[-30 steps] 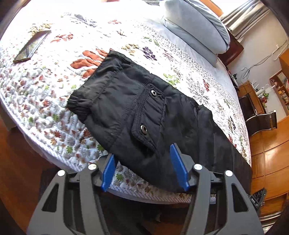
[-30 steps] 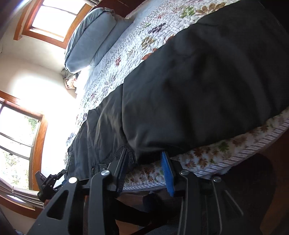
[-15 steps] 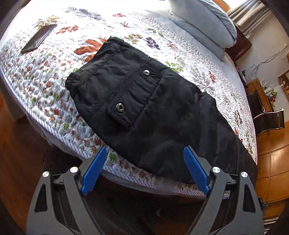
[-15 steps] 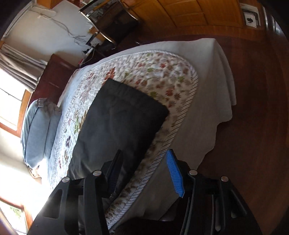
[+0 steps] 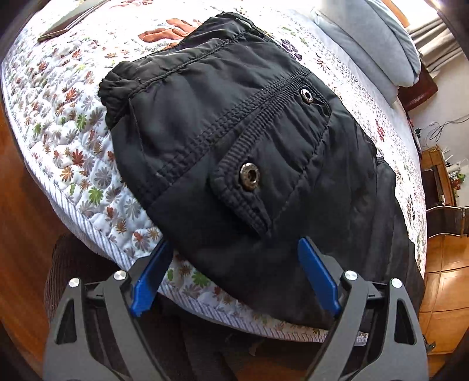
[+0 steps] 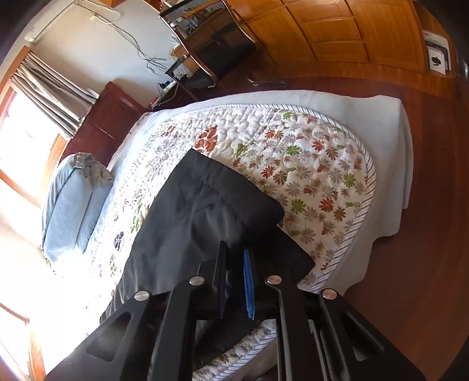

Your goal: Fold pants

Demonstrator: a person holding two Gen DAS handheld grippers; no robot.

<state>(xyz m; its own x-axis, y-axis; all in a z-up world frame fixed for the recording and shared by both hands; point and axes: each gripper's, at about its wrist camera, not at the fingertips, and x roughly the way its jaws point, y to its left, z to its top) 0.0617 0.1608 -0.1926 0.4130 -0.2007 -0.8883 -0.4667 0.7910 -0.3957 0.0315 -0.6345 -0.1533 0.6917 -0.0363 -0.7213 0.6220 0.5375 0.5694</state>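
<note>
Black pants (image 5: 234, 146) lie flat on a floral quilt (image 5: 73, 123), waistband at the upper left and a snap-button pocket flap in the middle. My left gripper (image 5: 234, 243) stands open and wide over the near edge of the seat, one blue pad on each side, neither pressing. In the right wrist view the legs of the pants (image 6: 199, 211) run to a hemmed end near the bed's corner. My right gripper (image 6: 234, 247) is shut on the near edge of that leg end, with the black fabric pinched between its pads.
The quilt (image 6: 322, 164) ends in a striped border close to both grippers, with wooden floor (image 6: 425, 263) beyond. A blue-grey pillow (image 5: 366, 38) lies at the head of the bed. A dark flat phone-like object (image 5: 67, 25) rests far left. A desk (image 6: 205, 58) stands by the wall.
The left gripper's jaws spread wider and it sank closer to the pants. The right gripper swung along the bed edge to the leg end and closed on the fabric.
</note>
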